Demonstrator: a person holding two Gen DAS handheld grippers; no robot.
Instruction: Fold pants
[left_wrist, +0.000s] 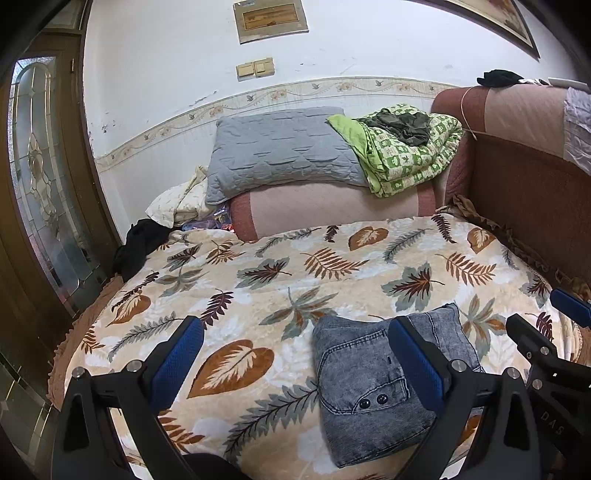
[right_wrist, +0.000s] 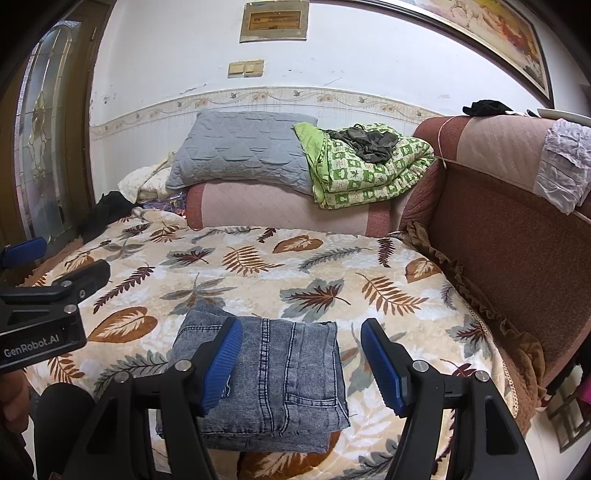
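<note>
On the leaf-print blanket (left_wrist: 258, 280), near its front edge: pants (right_wrist: 273, 376) folded into a compact denim stack, well short of the grey pillow (left_wrist: 280, 151) behind. Left gripper (left_wrist: 295, 365) and right gripper (right_wrist: 301, 363) both spread, pinching nothing, clear above the stack. Judged soft but thick, moderately heavy, not slippery; best taken at the dense folded edge, all layers together.

Soft even light, sharp focus, edges fisheye-bent.
</note>
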